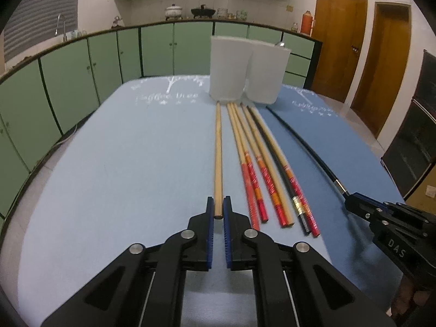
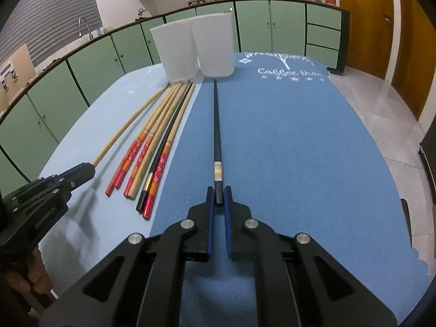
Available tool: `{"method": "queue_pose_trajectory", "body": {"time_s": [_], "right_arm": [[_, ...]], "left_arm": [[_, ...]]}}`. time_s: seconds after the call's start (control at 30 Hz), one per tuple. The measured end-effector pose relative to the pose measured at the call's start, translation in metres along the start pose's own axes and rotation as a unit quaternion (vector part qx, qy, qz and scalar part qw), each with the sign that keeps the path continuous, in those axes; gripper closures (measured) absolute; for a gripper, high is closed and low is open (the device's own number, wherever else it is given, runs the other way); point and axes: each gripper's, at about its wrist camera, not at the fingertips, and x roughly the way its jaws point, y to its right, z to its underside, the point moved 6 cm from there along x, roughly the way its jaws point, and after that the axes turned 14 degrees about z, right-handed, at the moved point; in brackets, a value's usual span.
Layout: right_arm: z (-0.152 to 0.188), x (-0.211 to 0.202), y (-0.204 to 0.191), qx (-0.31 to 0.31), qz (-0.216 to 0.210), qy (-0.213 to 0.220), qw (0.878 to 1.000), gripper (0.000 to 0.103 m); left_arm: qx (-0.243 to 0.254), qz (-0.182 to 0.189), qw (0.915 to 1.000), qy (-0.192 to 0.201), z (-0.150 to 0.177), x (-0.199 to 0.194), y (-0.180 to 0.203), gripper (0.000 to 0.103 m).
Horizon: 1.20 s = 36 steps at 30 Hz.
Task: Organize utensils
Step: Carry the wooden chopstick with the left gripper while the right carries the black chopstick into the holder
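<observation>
My left gripper (image 1: 218, 207) is shut on the near end of a plain wooden chopstick (image 1: 218, 152) that lies on the light blue mat (image 1: 122, 163). My right gripper (image 2: 218, 196) is shut on the near end of a black chopstick (image 2: 216, 125) that lies on the dark blue mat (image 2: 286, 150). Between them lie several chopsticks with red and orange handles (image 1: 261, 169) and one more black one (image 1: 283, 171), all pointing at the holders. Two white plastic holders (image 1: 227, 68) (image 1: 267, 72) stand upright side by side at the far end.
The two mats cover a round table (image 1: 35, 188) with a drop beyond its edges. Green kitchen cabinets (image 1: 81, 62) run along the back. Wooden doors (image 1: 381, 62) are at the right. A dark cabinet (image 1: 417, 136) stands at the far right.
</observation>
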Motion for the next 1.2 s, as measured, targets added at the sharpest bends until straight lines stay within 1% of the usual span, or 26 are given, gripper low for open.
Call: {"method": "queue_pose_trajectory", "body": {"time_s": [0.23, 0.4, 0.6, 0.77, 0.83, 0.93, 1.07, 1.2], "right_arm": [[-0.024, -0.025, 0.007, 0.002, -0.001, 0.044, 0.999, 0.097], [-0.047, -0.045, 0.013, 0.000, -0.003, 0.077, 0.997, 0.097], [-0.086, -0.071, 0.024, 0.012, -0.022, 0.114, 0.993, 0.097], [-0.122, -0.088, 0.030, 0.018, -0.039, 0.137, 0.990, 0.097], [-0.140, -0.092, 0.033, 0.024, -0.052, 0.141, 0.988, 0.097], [-0.162, -0.091, 0.035, 0.027, -0.064, 0.131, 0.989, 0.097], [-0.185, -0.086, 0.033, 0.012, -0.065, 0.122, 0.990, 0.097], [-0.203, -0.086, 0.029, 0.003, -0.074, 0.121, 0.990, 0.097]], "left_arm": [[0.011, 0.001, 0.9994, 0.034, -0.021, -0.020, 0.007, 0.097], [0.025, 0.001, 0.9972, 0.070, -0.047, -0.042, 0.014, 0.097], [0.045, 0.007, 0.9926, 0.112, -0.081, -0.067, 0.022, 0.097], [0.057, 0.013, 0.9892, 0.134, -0.107, -0.078, 0.025, 0.097], [0.061, 0.016, 0.9883, 0.139, -0.118, -0.079, 0.026, 0.097], [0.066, 0.023, 0.9873, 0.143, -0.136, -0.080, 0.026, 0.097], [0.070, 0.028, 0.9870, 0.142, -0.151, -0.076, 0.024, 0.097], [0.060, 0.035, 0.9877, 0.140, -0.165, -0.073, 0.020, 0.097]]}}
